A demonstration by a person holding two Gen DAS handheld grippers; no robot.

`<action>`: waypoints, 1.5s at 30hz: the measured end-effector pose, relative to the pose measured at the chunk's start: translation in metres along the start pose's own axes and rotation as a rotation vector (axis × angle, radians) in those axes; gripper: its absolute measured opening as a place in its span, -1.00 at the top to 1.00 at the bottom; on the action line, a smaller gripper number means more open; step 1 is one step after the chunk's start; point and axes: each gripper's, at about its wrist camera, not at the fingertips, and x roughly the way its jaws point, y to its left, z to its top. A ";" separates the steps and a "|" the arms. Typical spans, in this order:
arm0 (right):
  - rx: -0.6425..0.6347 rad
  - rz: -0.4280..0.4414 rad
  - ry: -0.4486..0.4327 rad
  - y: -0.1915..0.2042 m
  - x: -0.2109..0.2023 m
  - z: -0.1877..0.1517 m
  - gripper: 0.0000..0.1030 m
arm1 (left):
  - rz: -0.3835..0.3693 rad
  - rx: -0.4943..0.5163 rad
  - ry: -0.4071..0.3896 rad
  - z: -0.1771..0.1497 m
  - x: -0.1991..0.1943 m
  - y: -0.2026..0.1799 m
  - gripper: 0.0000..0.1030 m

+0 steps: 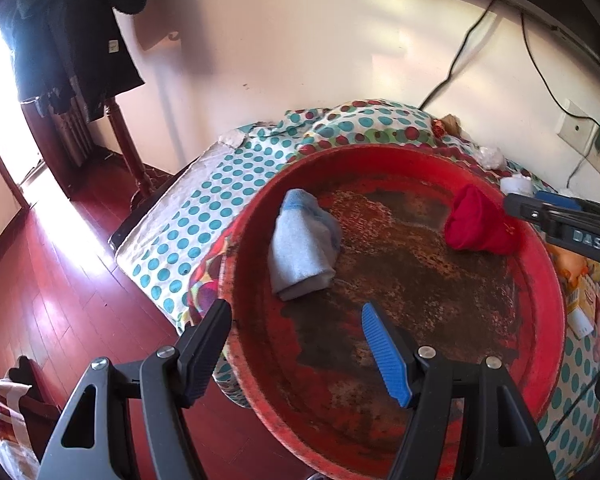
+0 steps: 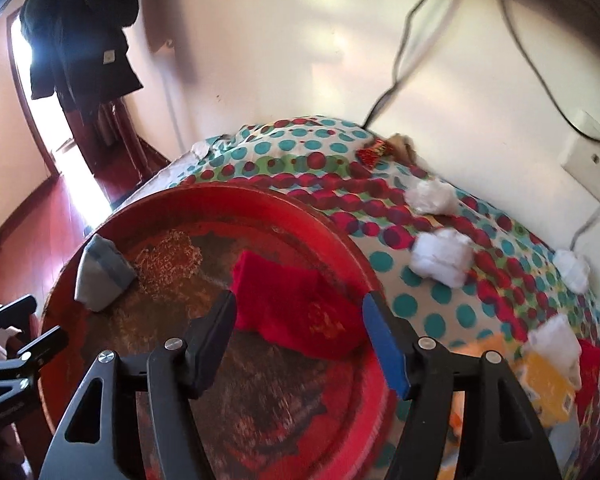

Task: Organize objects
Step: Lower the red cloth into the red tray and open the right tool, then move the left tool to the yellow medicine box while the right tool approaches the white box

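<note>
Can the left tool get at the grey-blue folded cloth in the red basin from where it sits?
Probably yes. The left tool is open at the red basin rim, and the grey-blue folded cloth lies just ahead with nothing between. The right tool is over by the red cloth.

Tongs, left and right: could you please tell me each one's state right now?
Left tongs: open, empty, over the red basin.
Right tongs: open, red cloth not gripped.

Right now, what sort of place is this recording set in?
Probably a home bedroom: a bed under a polka-dot quilt, dark coats hanging on a wooden stand, and red wooden floorboards.
</note>
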 end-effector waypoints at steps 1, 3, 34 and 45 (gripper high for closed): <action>0.013 0.008 -0.002 -0.005 -0.006 -0.005 -0.23 | 0.001 0.006 0.000 0.000 0.000 -0.002 -0.36; 0.026 -0.001 -0.007 -0.014 -0.017 -0.015 -0.23 | -0.004 0.028 -0.002 -0.001 0.000 -0.009 -0.35; 0.056 -0.044 0.080 -0.193 -0.075 -0.156 -0.23 | -0.290 0.433 0.006 -0.014 -0.048 -0.175 -0.36; 0.031 -0.008 0.033 -0.196 -0.062 -0.156 0.46 | -0.408 0.538 0.080 -0.020 -0.032 -0.261 -0.36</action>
